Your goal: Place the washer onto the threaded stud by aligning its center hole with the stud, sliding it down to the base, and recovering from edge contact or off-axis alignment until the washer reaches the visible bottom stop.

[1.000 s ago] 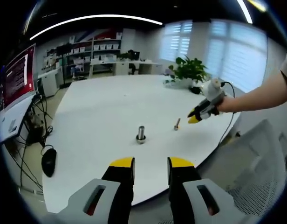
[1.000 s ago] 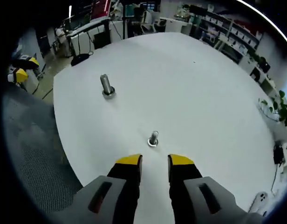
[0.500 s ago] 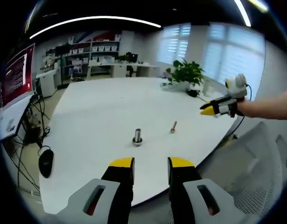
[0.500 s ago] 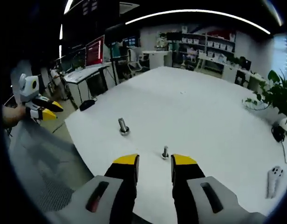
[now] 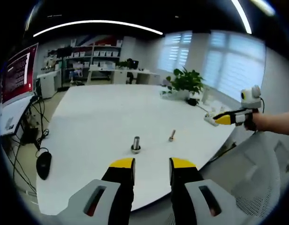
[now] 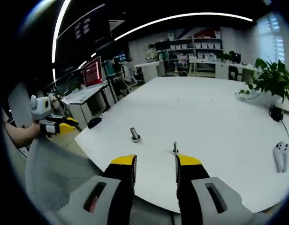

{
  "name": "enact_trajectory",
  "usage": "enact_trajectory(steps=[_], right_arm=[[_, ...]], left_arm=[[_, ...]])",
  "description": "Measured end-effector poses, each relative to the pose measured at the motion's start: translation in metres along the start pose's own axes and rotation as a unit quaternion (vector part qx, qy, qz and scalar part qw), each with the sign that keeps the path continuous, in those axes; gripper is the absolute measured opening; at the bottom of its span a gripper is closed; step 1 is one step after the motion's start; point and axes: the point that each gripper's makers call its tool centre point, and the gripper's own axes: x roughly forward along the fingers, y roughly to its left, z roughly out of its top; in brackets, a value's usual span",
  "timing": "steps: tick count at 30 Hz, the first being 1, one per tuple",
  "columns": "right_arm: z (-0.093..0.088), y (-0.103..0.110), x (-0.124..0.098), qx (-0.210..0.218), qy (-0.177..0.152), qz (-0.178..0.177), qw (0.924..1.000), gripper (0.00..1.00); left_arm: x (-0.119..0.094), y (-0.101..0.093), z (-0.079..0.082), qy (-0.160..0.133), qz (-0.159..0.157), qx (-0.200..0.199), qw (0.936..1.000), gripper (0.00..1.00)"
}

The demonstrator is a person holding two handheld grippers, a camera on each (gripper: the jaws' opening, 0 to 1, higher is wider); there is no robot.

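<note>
1. White round table [image 5: 102, 112], glossy top. Two small metal parts stand on it near the edge closest to the grippers.
2. Thicker part: threaded stud [image 5: 135, 145] upright on a wider base, also in the right gripper view [image 6: 134, 135]. Whether a washer sits at that base is too small to tell.
3. Thinner part: small bolt [image 5: 172, 136], upright or slightly tilted, just beside the stud but apart from it. In the right gripper view [image 6: 175, 148] it stands just ahead of that gripper's tips, close to the table edge.
4. Left gripper [image 5: 152, 164]: yellow-tipped jaws spread with a clear gap, nothing between them, held off the table edge short of the stud.
5. Right gripper [image 6: 155, 161]: jaws spread, nothing pinched, held off the table edge. Seen from the left gripper view [image 5: 225, 119] it hangs in the air beyond the table's far-right edge, in a person's hand.
6. White controller [image 6: 280, 155] lies near the right edge of the table.
7. Potted plant [image 5: 184, 82] stands at the far edge.
8. Mesh chair back [image 6: 55, 173] sits below the table edge, under the left gripper.
</note>
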Motion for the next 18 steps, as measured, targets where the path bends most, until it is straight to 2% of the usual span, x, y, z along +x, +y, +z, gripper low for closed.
enact_trajectory(steps=[4,7,10,13,18], right_arm=[[-0.009,0.003,-0.007,0.007,-0.001,-0.01,0.9999,0.38],[-0.019,0.003,-0.007,0.019,0.006,-0.02,0.9996,0.42],[-0.017,0.002,-0.011,0.003,0.003,-0.031,0.9995,0.42],[-0.014,-0.003,-0.015,0.02,-0.013,-0.043,0.9988,0.42],[-0.018,-0.01,-0.014,0.021,-0.01,-0.06,0.9979,0.43]], left_arm=[[0.001,-0.003,-0.003,0.006,-0.006,0.001,1.0,0.29],[-0.001,-0.003,0.0,0.0,-0.005,0.003,1.0,0.29],[-0.002,0.0,0.002,-0.006,-0.001,0.0,1.0,0.3],[-0.002,0.0,0.004,-0.009,-0.002,-0.006,0.9999,0.33],[-0.004,-0.002,0.006,-0.006,-0.003,0.007,1.0,0.33]])
